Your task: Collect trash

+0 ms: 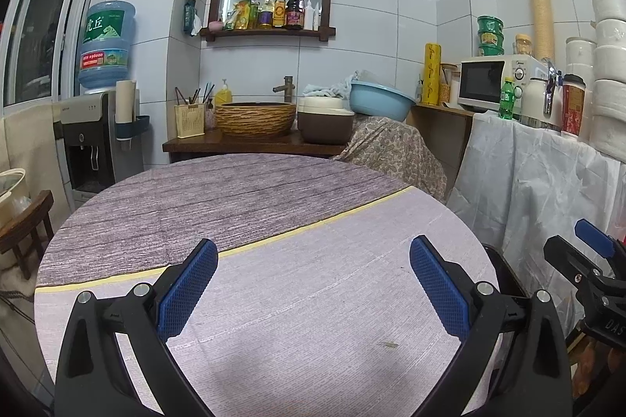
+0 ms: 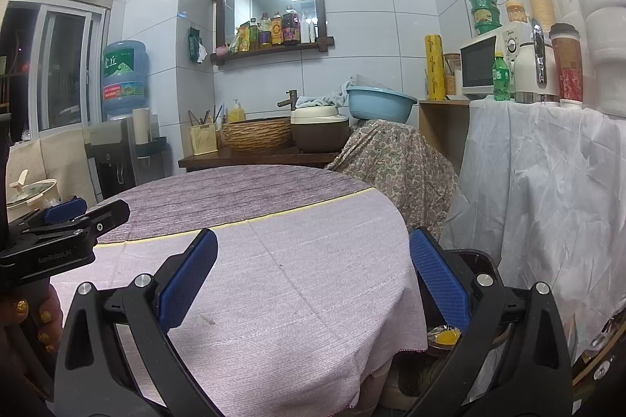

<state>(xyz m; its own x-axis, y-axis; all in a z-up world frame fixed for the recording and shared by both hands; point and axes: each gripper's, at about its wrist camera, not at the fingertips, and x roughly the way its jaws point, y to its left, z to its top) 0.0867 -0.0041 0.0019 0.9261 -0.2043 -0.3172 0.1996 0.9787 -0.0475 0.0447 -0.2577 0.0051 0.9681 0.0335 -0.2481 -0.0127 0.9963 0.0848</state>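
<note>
Both tools are wide open and hold nothing: the left tool (image 1: 313,284) and the right tool (image 2: 313,280). A tiny scrap (image 1: 387,343) lies near on the tabletop (image 1: 274,205). It is small and flat, so the fingers could slide over it or pinch the cloth.

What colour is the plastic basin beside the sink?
Light blue basin; the right wrist view shows it best.
</note>
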